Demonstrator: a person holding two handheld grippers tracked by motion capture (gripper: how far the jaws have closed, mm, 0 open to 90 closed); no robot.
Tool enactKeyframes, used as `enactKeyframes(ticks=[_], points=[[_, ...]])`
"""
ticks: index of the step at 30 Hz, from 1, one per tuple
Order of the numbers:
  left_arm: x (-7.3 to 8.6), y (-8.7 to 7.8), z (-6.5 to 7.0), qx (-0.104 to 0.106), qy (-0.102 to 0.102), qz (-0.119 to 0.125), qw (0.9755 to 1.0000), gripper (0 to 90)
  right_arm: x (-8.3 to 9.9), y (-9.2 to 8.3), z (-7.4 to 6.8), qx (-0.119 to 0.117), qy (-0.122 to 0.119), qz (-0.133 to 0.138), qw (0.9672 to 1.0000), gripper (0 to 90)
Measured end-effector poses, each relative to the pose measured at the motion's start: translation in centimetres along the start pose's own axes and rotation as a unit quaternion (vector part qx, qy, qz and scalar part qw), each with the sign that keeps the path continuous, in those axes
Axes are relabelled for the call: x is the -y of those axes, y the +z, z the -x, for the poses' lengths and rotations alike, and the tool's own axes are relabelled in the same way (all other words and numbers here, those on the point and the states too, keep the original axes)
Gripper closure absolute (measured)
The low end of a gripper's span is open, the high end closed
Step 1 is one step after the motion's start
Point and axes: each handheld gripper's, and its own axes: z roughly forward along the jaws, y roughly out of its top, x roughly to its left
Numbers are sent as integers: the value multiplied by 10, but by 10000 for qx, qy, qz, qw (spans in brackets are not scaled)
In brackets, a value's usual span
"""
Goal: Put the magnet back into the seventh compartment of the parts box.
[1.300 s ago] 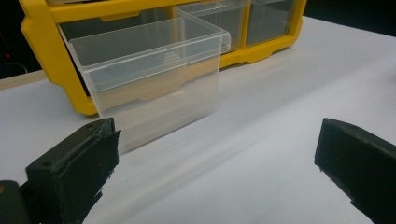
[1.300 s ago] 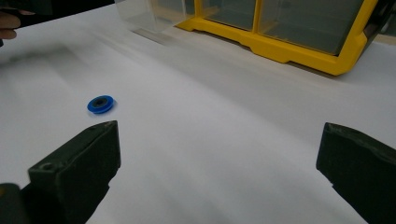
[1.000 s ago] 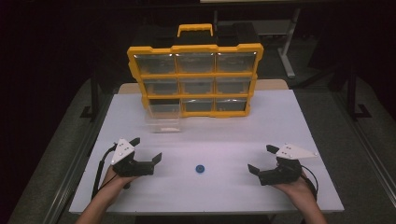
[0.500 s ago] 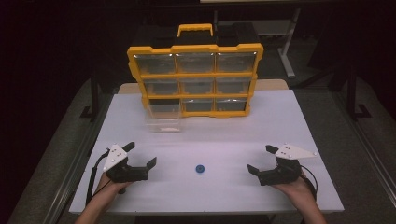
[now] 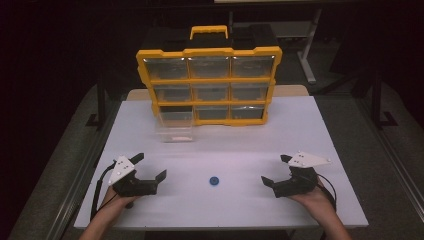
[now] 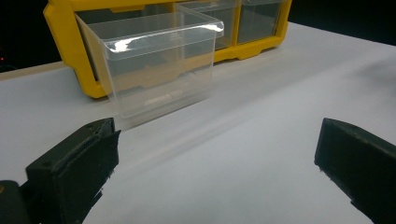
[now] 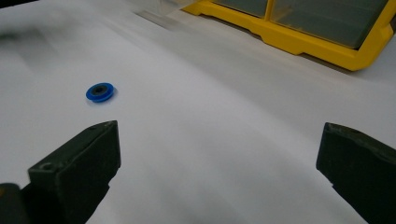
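Blue disc lies flat at the front of the white table — round, no long axis. Left gripper and right gripper flank it, jaws wide, empty. Clear drawer stands before the yellow organizer — contents hard to read.

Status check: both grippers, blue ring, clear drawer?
Left gripper open, empty. Right gripper open, empty. Small blue plastic ring loose between them. Clear plastic drawer out before yellow organiser; nothing blocking.
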Motion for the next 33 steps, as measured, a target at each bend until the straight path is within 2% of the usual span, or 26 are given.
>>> enactKeyframes(ticks=[4,9,15,33], points=[[0,0,-1,3,-22,28,10000,0,-2,2,1,-61,12,30,10000,0],[0,0,0,2,-42,8,10000,0,-6,9,-3,-239,-30,-63,9997,0],[2,2,0,53,-24,-4,10000,0,-10,16,-5,-302,-76,-116,9994,0],[3,3,2,112,-74,-21,9999,0,-33,34,-12,-741,-166,-187,9969,0]])
